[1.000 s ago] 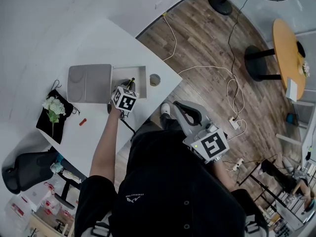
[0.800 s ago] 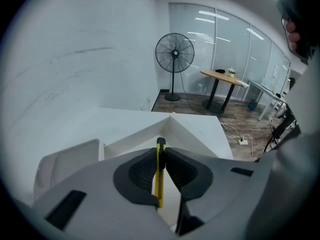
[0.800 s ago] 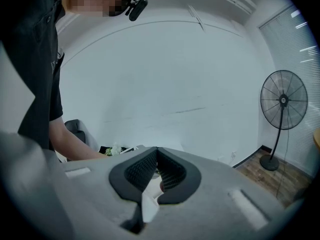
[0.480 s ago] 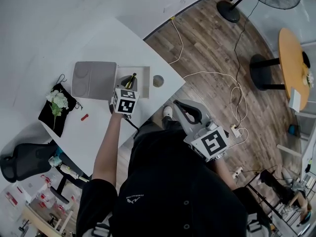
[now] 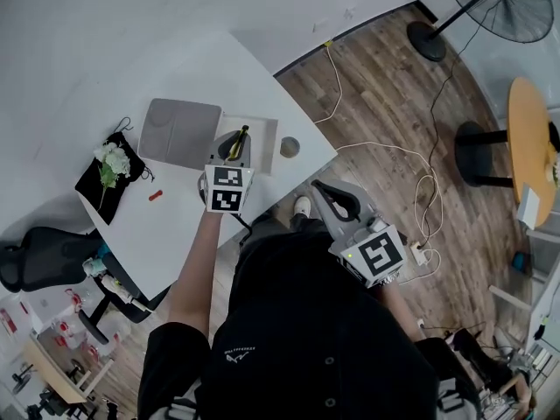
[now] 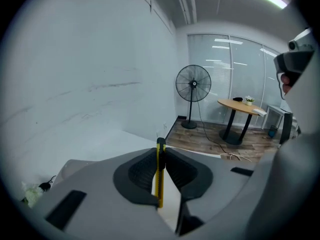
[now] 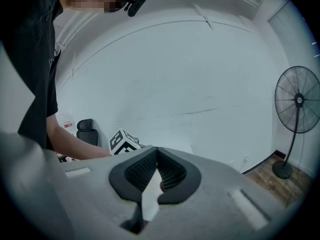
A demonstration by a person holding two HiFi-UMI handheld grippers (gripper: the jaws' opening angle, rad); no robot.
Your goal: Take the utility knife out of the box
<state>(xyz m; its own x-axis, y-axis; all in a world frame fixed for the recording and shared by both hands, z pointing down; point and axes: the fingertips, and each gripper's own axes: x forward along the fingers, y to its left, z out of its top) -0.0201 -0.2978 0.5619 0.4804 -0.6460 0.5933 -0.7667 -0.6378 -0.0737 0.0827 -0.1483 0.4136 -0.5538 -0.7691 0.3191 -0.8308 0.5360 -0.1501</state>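
Left tool (image 6: 160,153) is clamped on the yellow knife (image 6: 159,184), seen edge-on between its pads, which the head view places over the open box (image 5: 265,129) on the tabletop (image 5: 175,226); right tool (image 7: 156,153) is closed and empty.

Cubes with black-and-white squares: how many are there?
2. One cube rides on the left gripper, over the white table; the other rides on the right gripper, in front of the person's body. None seems hidden.
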